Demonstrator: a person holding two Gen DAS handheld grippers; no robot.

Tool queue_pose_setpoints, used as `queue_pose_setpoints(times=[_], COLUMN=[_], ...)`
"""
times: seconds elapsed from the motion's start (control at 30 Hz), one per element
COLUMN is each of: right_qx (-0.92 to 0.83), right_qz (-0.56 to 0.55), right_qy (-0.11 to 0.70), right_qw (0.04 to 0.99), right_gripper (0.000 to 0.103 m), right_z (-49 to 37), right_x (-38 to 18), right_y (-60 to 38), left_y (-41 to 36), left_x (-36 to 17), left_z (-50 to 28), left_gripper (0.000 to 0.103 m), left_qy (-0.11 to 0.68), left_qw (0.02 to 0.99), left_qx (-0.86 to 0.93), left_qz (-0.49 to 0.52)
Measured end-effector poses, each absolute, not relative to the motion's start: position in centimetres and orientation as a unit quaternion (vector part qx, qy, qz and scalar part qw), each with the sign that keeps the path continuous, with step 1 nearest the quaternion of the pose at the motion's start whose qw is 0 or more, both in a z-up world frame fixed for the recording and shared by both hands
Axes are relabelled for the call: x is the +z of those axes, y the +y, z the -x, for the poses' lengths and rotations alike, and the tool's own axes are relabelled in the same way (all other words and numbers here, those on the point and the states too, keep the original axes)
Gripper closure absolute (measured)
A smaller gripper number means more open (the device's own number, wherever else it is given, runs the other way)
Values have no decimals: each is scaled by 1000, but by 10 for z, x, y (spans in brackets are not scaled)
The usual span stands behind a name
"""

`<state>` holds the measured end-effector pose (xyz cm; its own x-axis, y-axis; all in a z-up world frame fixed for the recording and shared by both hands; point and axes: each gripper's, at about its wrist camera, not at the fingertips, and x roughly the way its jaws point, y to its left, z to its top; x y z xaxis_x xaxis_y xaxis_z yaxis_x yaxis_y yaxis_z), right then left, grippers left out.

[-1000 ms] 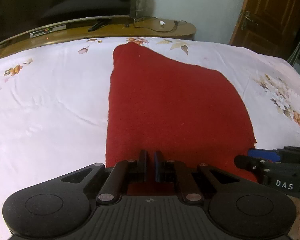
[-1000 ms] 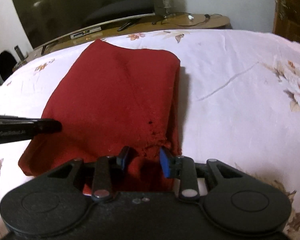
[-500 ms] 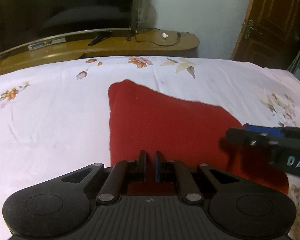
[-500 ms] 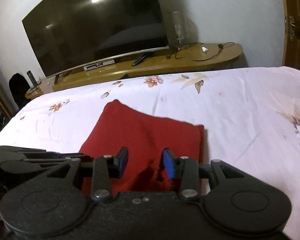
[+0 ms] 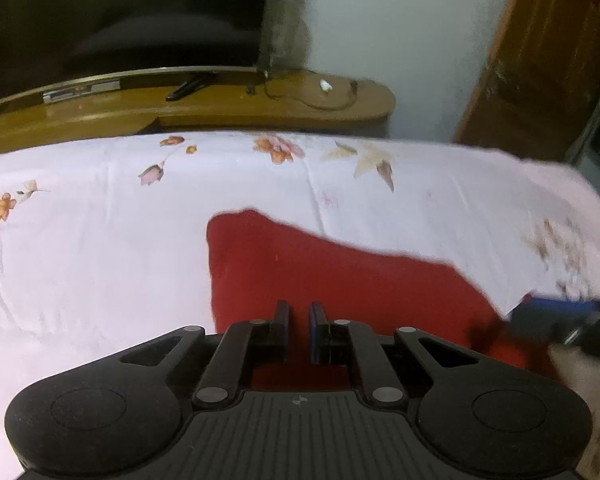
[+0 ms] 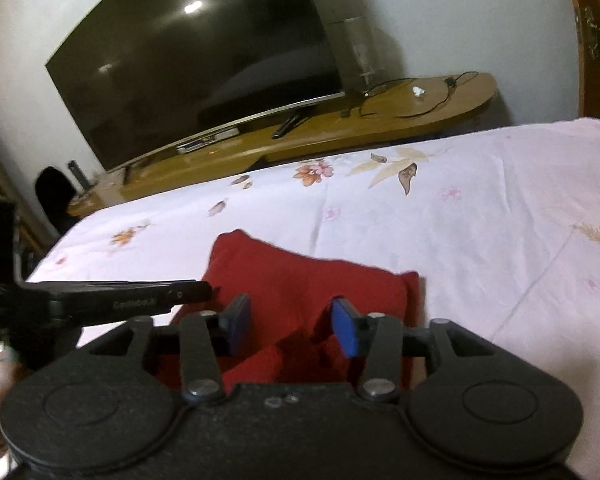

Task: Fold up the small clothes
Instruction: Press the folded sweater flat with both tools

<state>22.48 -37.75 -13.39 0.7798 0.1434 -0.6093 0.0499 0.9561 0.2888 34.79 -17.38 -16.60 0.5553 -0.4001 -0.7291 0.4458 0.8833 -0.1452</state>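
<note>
A dark red garment lies on the white floral bedsheet; it also shows in the right wrist view. My left gripper has its jaws nearly together, with the near edge of the red cloth between them. My right gripper has its jaws spread wide above a bunched fold of the cloth, without pinching it. The right gripper shows blurred at the right edge of the left wrist view. The left gripper shows at the left in the right wrist view.
A curved wooden TV bench with a cable and a remote stands beyond the bed. A large dark TV sits on it. A wooden door is at the right.
Both grippers have lifted and pulled back, so the cloth looks shorter and farther away. The right gripper's jaws have spread wider and let the cloth edge go. The left stays closed on its edge.
</note>
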Motion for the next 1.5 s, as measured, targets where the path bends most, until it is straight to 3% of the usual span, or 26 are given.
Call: queue_pose_setpoints(times=[0.1, 0.17, 0.3, 0.53, 0.8, 1.07, 1.2, 1.33, 1.5], right_qx=[33, 25, 15, 2, -11, -6, 11, -10, -45], right_qz=[-187, -201, -250, -178, -81, -83, -114, -70, -56], right_qy=[332, 329, 325, 320, 424, 433, 365, 333, 337], right_qw=[924, 922, 912, 931, 902, 898, 924, 940, 939], right_gripper=[55, 48, 45, 73, 77, 72, 68, 63, 61], right_z=[-202, -181, -156, -154, -133, -122, -128, -172, -239], right_x=[-127, -126, -124, -131, -192, -185, -140, -115, -134], right_y=[-390, -398, -416, -373, -335, -334, -343, -346, -352], left_y=[-168, -166, -175, -194, -169, -165, -156, -158, -171], left_x=[-170, -172, -174, -187, -185, -179, -152, -145, -169], left_z=[-330, -315, -280, -240, -228, -226, -252, -292, -343], left_gripper=[95, 95, 95, 95, 95, 95, 95, 95, 95], left_qy=[408, 409, 402, 433, 430, 432, 407, 394, 404], left_qw=[878, 873, 868, 837, 848, 845, 863, 878, 884], left_qx=[-250, -264, -289, -330, -307, -312, -297, -271, -234], left_qz=[-24, -21, -38, -52, -39, -35, -24, -27, -28])
